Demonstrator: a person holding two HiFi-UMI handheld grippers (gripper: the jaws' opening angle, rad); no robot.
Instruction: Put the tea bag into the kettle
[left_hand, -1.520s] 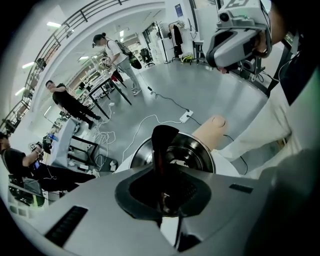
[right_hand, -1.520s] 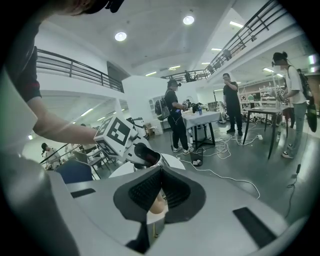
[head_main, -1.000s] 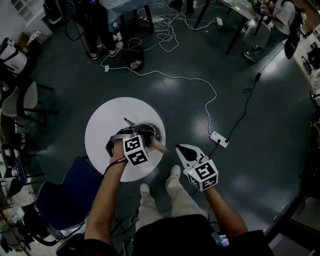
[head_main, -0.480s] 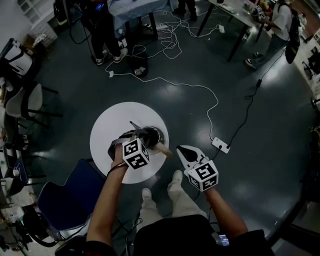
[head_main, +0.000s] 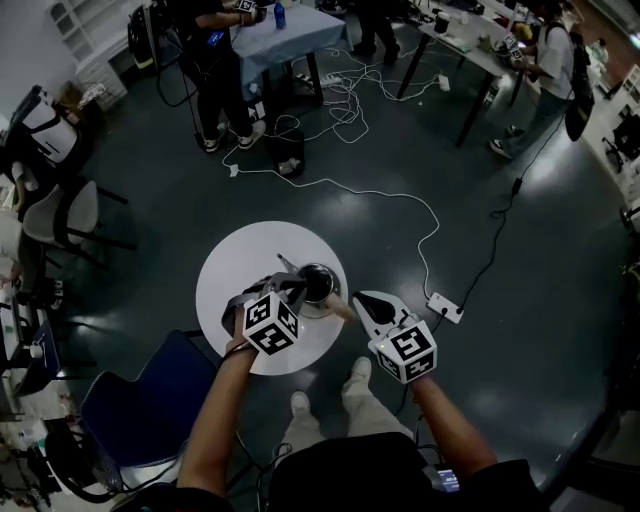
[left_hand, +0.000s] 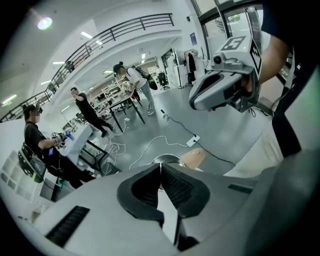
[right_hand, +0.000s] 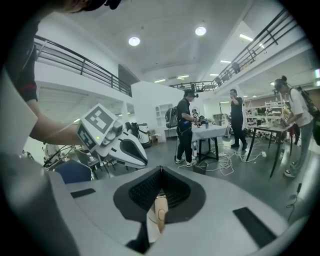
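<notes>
**A:** The tea bag itself? Can't pick it out from where I'm standing. The left gripper (left_hand: 161, 166) has its jaws pinched together right at the rim of the kettle (head_main: 318, 283). There's a white sliver in the slot behind the tips. Could be the bag, could just be the counter (head_main: 232, 272) showing through.

**B:** And the right gripper (right_hand: 160, 170)?

**A:** Jaws closed too, hovering just beside the wooden handle (head_main: 339, 305), which shows through its slot. Doesn't look gripped to me.

**B:** So how would you do this bit?

**A:** 2 things imo. Get the left tips centred over the open mouth before letting go, so nothing snags on the rim. And steady that handle with the right so the kettle can't skid.
</notes>
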